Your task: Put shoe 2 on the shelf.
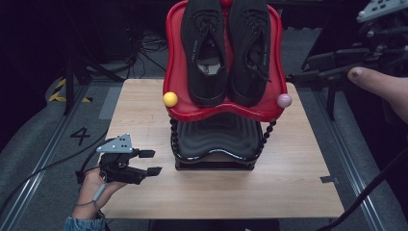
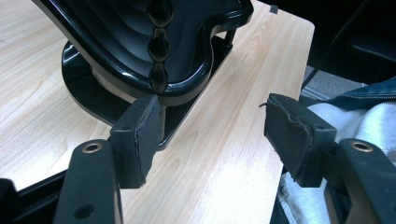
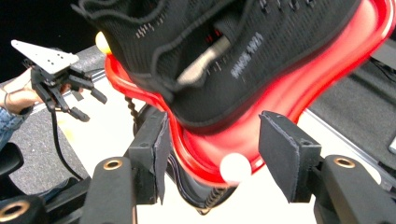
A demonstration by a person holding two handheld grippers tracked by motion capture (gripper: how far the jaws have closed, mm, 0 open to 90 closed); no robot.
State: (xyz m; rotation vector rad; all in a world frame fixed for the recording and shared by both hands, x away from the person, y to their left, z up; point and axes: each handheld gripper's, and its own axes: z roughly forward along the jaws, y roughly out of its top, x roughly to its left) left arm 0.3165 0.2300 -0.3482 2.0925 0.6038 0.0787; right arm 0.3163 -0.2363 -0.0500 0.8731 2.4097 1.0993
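Right tool [image 3: 212,154] spread, empty, red tray [image 3: 280,100] with black shoes [image 3: 224,51] just ahead. Left tool [image 1: 149,162] spread, empty, beside black tray [image 1: 216,139] on bench [image 1: 144,110].

Overhead light falls bright on the wooden table [image 1: 144,110] while the far surroundings stay nearly black. The red tray [image 3: 299,88] smears with motion blur in the right gripper view, its white ball [image 3: 235,167] overexposed; the glossy black tray [image 2: 130,56] carries glare.
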